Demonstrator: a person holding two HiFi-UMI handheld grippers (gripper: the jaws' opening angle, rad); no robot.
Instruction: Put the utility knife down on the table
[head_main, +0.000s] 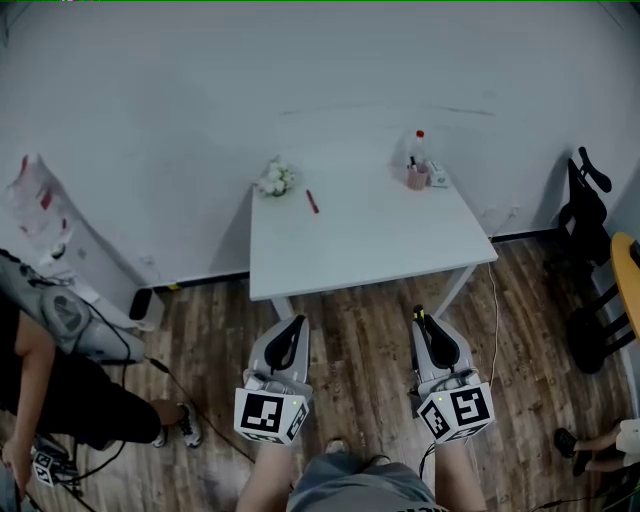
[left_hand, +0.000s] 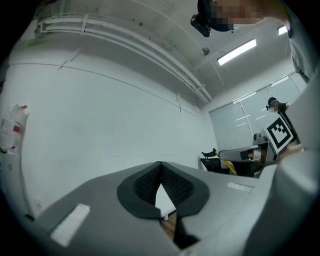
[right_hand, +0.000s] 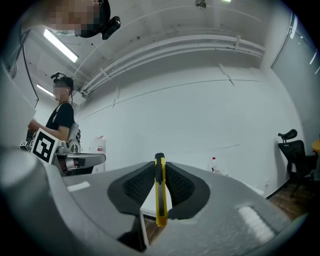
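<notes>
Right gripper view: the utility knife (right_hand: 160, 200) is pinched upright in the right gripper (right_hand: 159, 169), short of the table (head_main: 370, 240), over which it must be carried and lowered; the left gripper (left_hand: 160, 172) is pressed together, empty.

The table (head_main: 370, 240) at frame centre had a white top, smooth and matt. The floor (head_main: 360, 350) below it was brown wood-look plank with a low sheen. The wall (head_main: 300, 80) across the top was white paint, matt, with faint marks. Shells of the left gripper (left_hand: 160, 172) and right gripper (right_hand: 159, 167) were smooth grey matt plastic. The pads (right_hand: 137, 185) were black, finely ribbed and looked rubbery. The utility knife (right_hand: 160, 192) had a yellow plastic body, slightly glossy, with a black strip. The bottle (head_main: 418, 147), upper right of centre, looked like clear plastic with a red cap.
</notes>
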